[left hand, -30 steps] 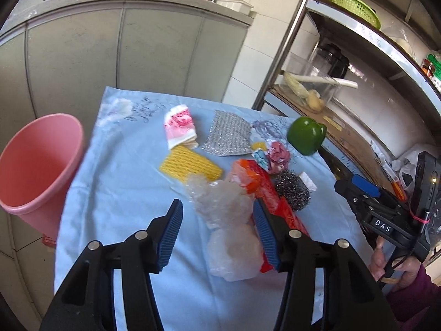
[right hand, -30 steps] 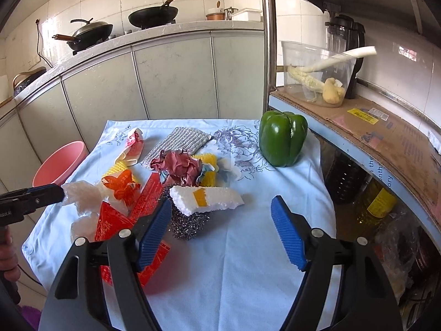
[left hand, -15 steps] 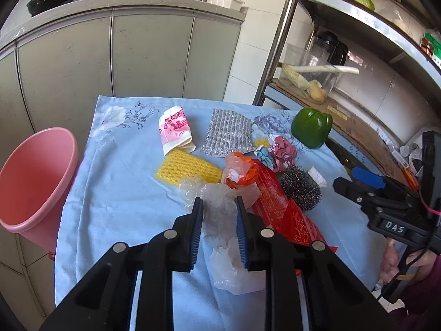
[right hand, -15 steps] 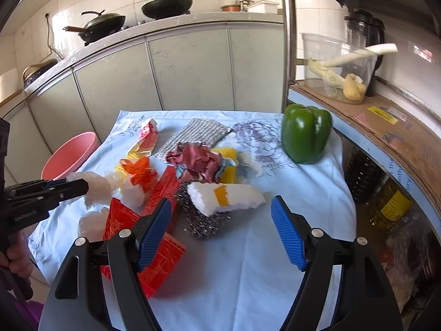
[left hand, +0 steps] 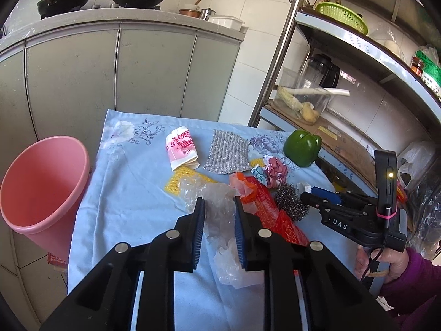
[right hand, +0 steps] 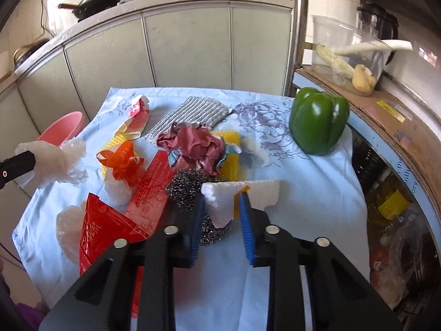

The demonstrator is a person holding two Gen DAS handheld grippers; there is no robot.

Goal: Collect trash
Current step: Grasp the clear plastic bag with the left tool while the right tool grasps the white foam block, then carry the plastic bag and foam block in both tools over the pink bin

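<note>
- Left wrist view: the left tongs (left hand: 217, 207) pinch a clear bag (left hand: 220, 207). The pink bin (left hand: 41, 182) sits far to their left, off the table edge.
- The right tongs (right hand: 222, 201) are closing on a white foam bit (right hand: 239, 190), which sits between the blue pads.
- Nothing shows in the bin yet, I think.
- Still left ahead of the tongs: red wrapper (right hand: 110, 220), orange bag (right hand: 121, 162), crumpled paper (right hand: 193, 143).
</note>
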